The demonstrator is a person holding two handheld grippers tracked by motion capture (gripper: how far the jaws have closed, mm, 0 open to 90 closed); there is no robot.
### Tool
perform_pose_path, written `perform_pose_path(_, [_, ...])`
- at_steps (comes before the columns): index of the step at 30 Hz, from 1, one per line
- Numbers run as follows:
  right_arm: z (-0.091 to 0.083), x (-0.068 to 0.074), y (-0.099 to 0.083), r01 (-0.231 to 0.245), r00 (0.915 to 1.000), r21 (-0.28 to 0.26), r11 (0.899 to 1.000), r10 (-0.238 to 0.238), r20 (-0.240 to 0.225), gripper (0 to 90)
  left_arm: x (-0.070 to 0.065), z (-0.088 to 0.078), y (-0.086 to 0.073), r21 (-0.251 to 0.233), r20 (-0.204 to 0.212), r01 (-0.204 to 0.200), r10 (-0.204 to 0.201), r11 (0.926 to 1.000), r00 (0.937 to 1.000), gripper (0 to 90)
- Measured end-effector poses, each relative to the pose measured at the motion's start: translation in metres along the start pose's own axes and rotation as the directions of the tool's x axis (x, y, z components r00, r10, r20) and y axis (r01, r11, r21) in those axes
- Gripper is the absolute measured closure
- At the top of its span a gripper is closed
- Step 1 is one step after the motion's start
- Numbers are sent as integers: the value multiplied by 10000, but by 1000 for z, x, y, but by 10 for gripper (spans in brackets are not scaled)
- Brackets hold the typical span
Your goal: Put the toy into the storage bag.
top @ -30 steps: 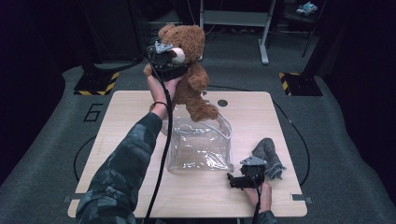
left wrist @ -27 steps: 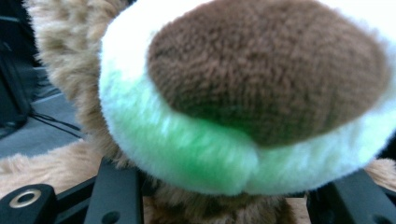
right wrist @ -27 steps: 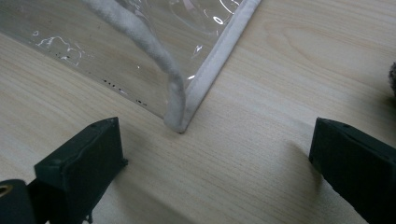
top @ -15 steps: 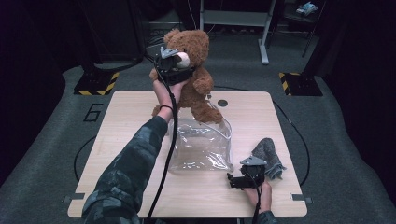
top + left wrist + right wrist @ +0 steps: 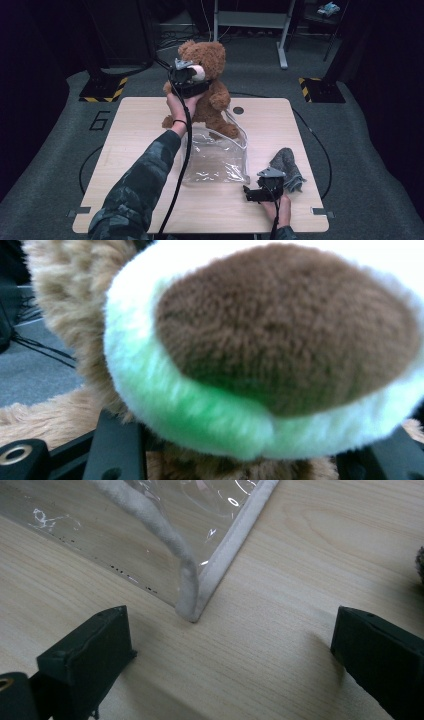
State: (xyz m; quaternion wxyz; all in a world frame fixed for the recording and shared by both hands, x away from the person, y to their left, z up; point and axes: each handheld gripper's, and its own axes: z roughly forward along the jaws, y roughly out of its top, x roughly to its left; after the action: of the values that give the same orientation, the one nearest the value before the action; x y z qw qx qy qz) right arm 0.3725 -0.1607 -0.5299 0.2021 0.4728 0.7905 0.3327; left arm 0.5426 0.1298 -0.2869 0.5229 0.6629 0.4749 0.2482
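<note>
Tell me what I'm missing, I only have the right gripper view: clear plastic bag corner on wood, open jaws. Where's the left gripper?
Observer: The left gripper is up behind the clear plastic bag, on the head of a brown plush teddy bear; its jaws have just been opening.
Operator: Bear in the bag?
Observer: Not yet. One foot is at the bag's raised mouth, the body above it.
Operator: Anything near the right gripper?
Observer: A crumpled grey cloth lies on the wooden table just to its right.

Brown teddy bear (image 5: 207, 82) upright, feet at clear bag (image 5: 217, 157) mouth.
</note>
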Motion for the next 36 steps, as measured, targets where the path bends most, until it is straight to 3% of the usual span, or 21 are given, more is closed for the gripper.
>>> perform_pose_path(7, [0, 0, 0, -1, 10000, 6, 10000, 1, 7, 22, -4, -3, -7, 162, -31, 61, -61, 9998, 10000, 428])
perform_pose_path(8, [0, 0, 0, -3, 10000, 2, 10000, 3, 3, 22, -4, -5, -8, 339, 13, -208, 208, 9992, 9998, 427])
perform_pose_path(18, [0, 0, 0, -53, 10000, -17, 10000, 53, 30, 22, -11, -7, -30, 1063, 196, -160, 140, 9942, 9997, 416])
perform_pose_path(30, [1, 1, 0, -148, 9999, -58, 9999, 149, 62, 22, -12, -11, -50, 2268, 498, -300, 191, 9735, 9986, 391])
perform_pose_path(33, [1, 1, 0, -153, 9999, -56, 9999, 154, 64, 22, -10, -9, -55, 2620, 485, -278, 156, 9647, 9987, 387])
perform_pose_path(36, [1, 1, 0, -155, 9999, -55, 9999, 156, 62, 22, -8, -7, -60, 3153, 539, -344, 183, 9484, 9984, 374])
